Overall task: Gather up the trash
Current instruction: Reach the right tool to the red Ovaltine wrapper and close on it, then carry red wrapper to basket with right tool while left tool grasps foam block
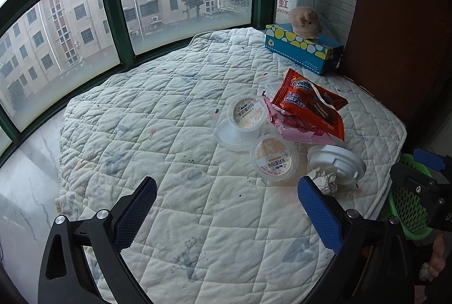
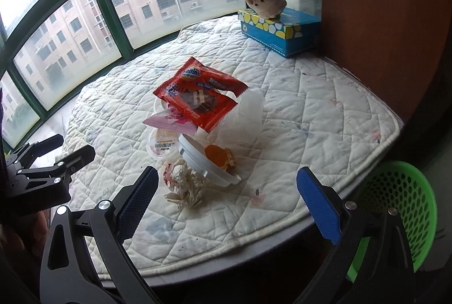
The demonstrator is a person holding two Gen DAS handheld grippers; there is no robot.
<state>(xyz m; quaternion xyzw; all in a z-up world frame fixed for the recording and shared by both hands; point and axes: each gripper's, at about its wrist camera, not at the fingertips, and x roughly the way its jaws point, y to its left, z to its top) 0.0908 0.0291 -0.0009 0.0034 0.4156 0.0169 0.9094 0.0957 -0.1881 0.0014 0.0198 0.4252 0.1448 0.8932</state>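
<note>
Trash lies in a pile on a white quilted mat (image 1: 169, 120): a red Ovaltine wrapper (image 1: 308, 103) (image 2: 199, 98), a pink wrapper (image 1: 293, 129) (image 2: 169, 120), two clear jelly cups (image 1: 248, 113) (image 1: 274, 157), a white lid (image 1: 336, 163) (image 2: 203, 163) and a crumpled tissue (image 1: 325, 179) (image 2: 183, 182). My left gripper (image 1: 226, 191) is open and empty, in front of the pile. My right gripper (image 2: 226, 185) is open and empty, just before the tissue and lid. A green mesh basket (image 2: 395, 202) (image 1: 409, 205) stands below the mat's right edge.
A blue tissue box (image 1: 302, 50) (image 2: 276, 30) with a plush toy (image 1: 305, 21) (image 2: 264, 0) on it sits at the far right corner. Green-framed windows curve behind the mat. A brown wall (image 2: 381, 21) is on the right. The left gripper shows at the right view's left edge (image 2: 50, 163).
</note>
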